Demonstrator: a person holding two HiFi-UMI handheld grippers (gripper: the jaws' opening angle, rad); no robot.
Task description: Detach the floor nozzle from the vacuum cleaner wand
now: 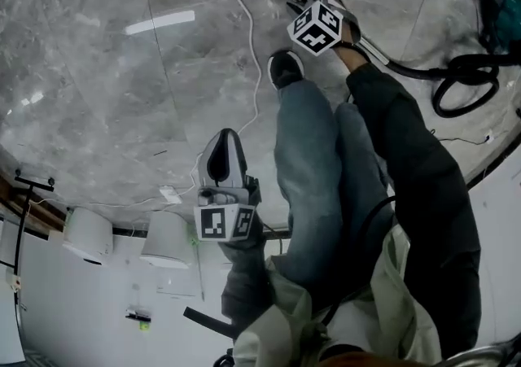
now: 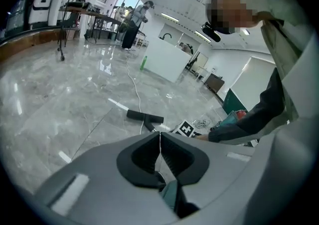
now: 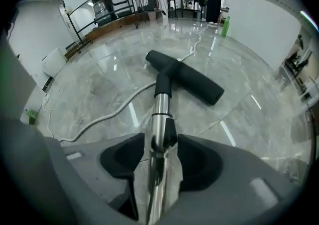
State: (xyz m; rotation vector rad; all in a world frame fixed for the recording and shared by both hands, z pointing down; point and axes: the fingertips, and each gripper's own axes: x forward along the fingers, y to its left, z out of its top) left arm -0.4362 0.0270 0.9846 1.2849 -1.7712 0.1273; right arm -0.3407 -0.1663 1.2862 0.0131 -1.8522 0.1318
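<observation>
Fingers (image 3: 119, 161) of right gripper (image 3: 160, 141) are straddling the wand (image 3: 160, 114), wide apart; left gripper (image 2: 160, 139) is hanging closed; nozzle (image 3: 189, 79), twelve o'clock, not yet detached.

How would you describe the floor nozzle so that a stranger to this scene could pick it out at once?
Start from the grey marble floor and find the shiny metal wand running across it. At the wand's far end sits the floor nozzle: a black bar set crosswise like a T, unlike the thin white cable curving beside it.
</observation>
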